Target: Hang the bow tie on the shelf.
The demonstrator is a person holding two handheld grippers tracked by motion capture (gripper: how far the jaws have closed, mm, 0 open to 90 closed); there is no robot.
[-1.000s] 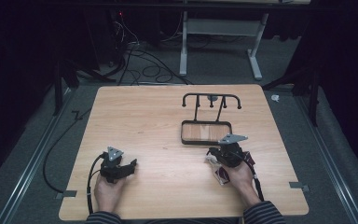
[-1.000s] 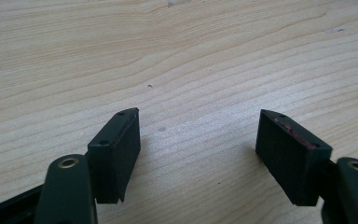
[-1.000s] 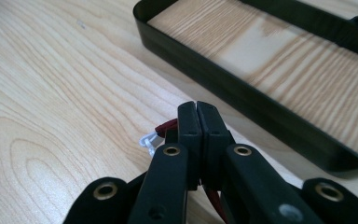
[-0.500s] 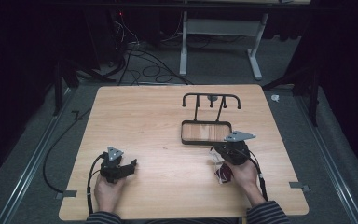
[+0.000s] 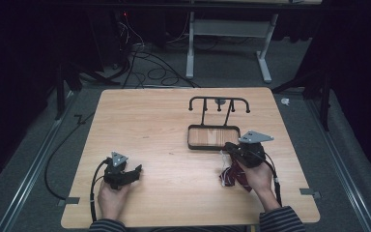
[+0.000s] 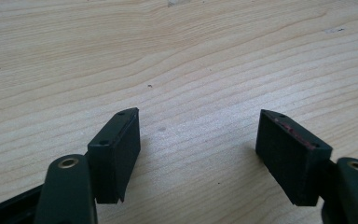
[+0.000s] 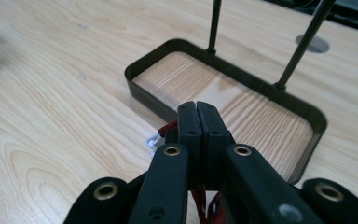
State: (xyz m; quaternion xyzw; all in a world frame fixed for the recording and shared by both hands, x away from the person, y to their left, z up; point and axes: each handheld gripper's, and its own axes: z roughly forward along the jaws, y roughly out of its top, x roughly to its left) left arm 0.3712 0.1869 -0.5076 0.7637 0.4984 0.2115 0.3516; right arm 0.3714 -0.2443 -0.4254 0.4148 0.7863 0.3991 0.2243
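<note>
My right gripper (image 5: 230,147) is shut on a dark red and white bundle of cord (image 5: 232,177), which hangs from the jaws down toward the table under the hand. In the right gripper view the closed jaws (image 7: 197,105) point at the near rim of a black stand's tray (image 7: 145,65), with a bit of red cord (image 7: 168,127) and a white loop (image 7: 153,141) showing beside them. The stand (image 5: 213,127) has a hook bar (image 5: 219,99) on two thin posts behind the tray. My left gripper (image 5: 136,170) rests open at the front left, nothing between its jaws (image 6: 198,135).
The wooden table (image 5: 149,121) carries just the stand and the two grippers. Cables (image 5: 145,58) and a white desk frame (image 5: 232,29) lie on the floor beyond the far edge. A small grommet hole (image 7: 312,44) sits in the tabletop behind the stand.
My right gripper has lifted and moved forward toward the tray, drawing the red and white cord up off the table. The left gripper has stayed still.
</note>
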